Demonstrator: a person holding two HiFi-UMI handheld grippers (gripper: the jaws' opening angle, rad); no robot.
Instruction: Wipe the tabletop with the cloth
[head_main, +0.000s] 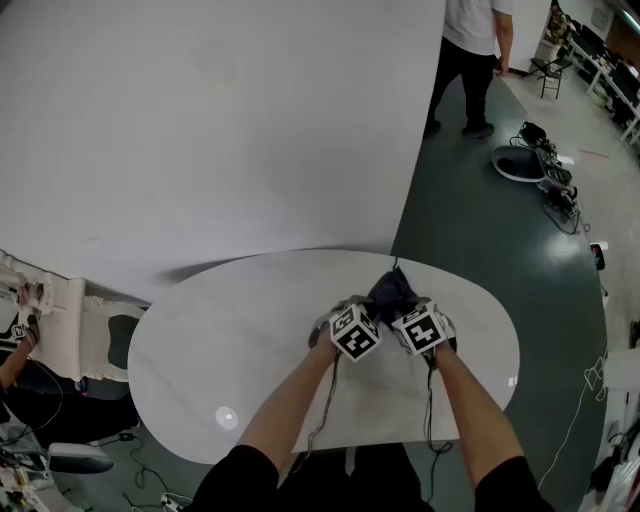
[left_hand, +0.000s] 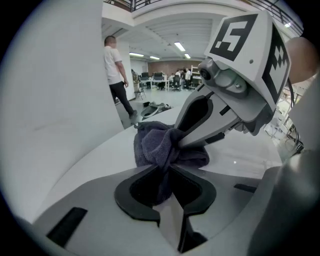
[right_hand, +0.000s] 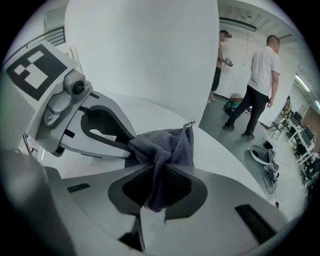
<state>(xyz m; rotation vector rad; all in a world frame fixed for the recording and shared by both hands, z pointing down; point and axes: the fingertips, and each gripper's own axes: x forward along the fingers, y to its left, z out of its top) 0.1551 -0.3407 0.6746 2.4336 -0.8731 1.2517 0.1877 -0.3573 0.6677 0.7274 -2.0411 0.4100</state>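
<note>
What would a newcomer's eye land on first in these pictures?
The dark grey cloth, bunched up on the far side of the white oval table, with the left gripper and right gripper both clamped on it side by side. Beyond the table, a person in a white shirt stands on the dark floor.

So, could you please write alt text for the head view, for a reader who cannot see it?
Seen from above, the left gripper and the right gripper, side by side, both clamp one dark cloth on a white oval table, near its far edge. The holder's forearms enter from the bottom; another person stands on the floor beyond.
</note>
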